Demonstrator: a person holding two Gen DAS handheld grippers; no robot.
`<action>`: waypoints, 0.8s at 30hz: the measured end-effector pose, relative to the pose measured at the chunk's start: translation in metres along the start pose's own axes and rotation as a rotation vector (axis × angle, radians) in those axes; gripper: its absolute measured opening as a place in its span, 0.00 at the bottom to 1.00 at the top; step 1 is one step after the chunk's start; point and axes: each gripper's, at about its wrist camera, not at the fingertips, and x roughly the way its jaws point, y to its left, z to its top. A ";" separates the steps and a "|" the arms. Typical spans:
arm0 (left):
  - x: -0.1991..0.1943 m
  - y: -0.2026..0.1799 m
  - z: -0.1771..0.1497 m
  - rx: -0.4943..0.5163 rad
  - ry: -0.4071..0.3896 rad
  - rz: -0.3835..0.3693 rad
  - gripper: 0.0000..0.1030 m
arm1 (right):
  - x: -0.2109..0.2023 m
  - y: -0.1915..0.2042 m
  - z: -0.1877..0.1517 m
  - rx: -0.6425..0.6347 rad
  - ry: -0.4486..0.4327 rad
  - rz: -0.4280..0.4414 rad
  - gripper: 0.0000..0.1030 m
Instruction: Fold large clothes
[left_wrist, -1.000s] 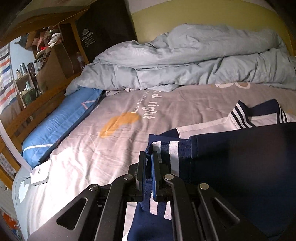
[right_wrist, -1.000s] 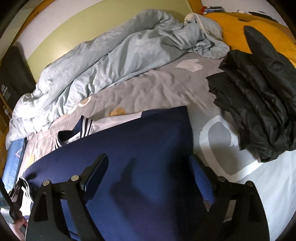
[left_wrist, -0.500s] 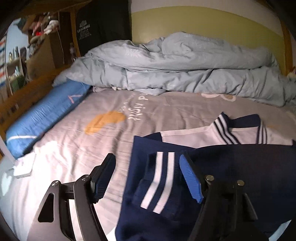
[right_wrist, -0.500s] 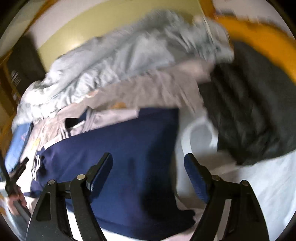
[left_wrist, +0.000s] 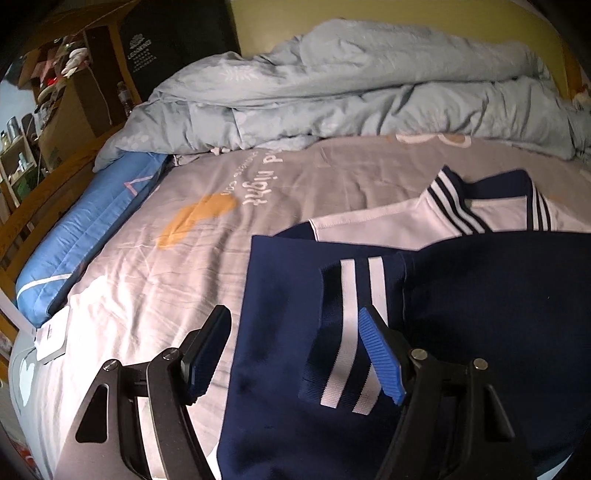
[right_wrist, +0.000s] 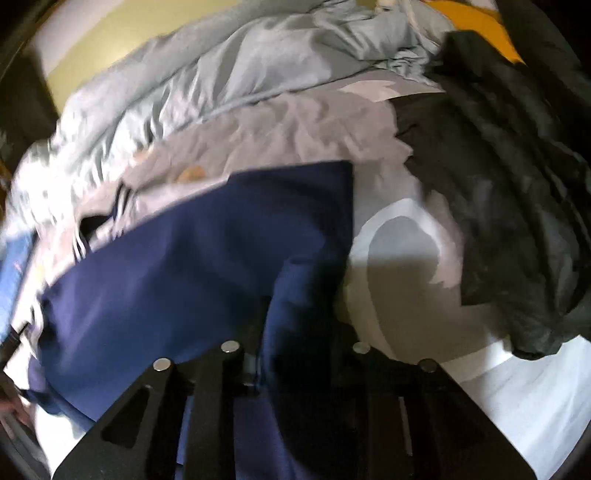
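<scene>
- Two hand-held grippers worked over a bed covered with a grey printed sheet (left_wrist: 295, 184), one seen through each wrist camera.
- At the far left of the left camera's view, a blue pillow (left_wrist: 85, 236) lay along the bed's wooden edge, with a small white box (left_wrist: 51, 336) near its lower end.
- Across the back, a rumpled pale blue duvet (left_wrist: 351, 92) was heaped against the wall.
- The left gripper (left_wrist: 295, 354) was spread wide and gripped nothing; its right blue pad (left_wrist: 380, 354) sat over a striped cuff (left_wrist: 354, 332) lying on the cloth.
- A navy and white jacket (left_wrist: 480, 314) lay on the sheet to the right, its striped collar (left_wrist: 458, 210) toward the duvet.
- In the blurred right camera's view, the jacket (right_wrist: 207, 258) filled the centre, and a fold of it ran down into the right gripper (right_wrist: 291, 354).
- That gripper appeared pinched closed on the navy cloth, though its fingertips were hidden.
- At the far right, a black coat (right_wrist: 509, 184) lay on the sheet (right_wrist: 399, 258), near the jacket but apart from it.
</scene>
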 end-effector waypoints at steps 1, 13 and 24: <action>0.000 0.000 0.000 0.001 -0.001 -0.007 0.71 | -0.003 -0.004 0.001 0.019 -0.014 -0.001 0.32; -0.055 -0.002 0.005 -0.017 -0.259 -0.156 0.84 | -0.073 0.023 -0.008 -0.060 -0.330 0.077 0.88; -0.108 -0.012 0.001 0.015 -0.474 -0.259 1.00 | -0.117 0.076 -0.026 -0.185 -0.548 0.162 1.00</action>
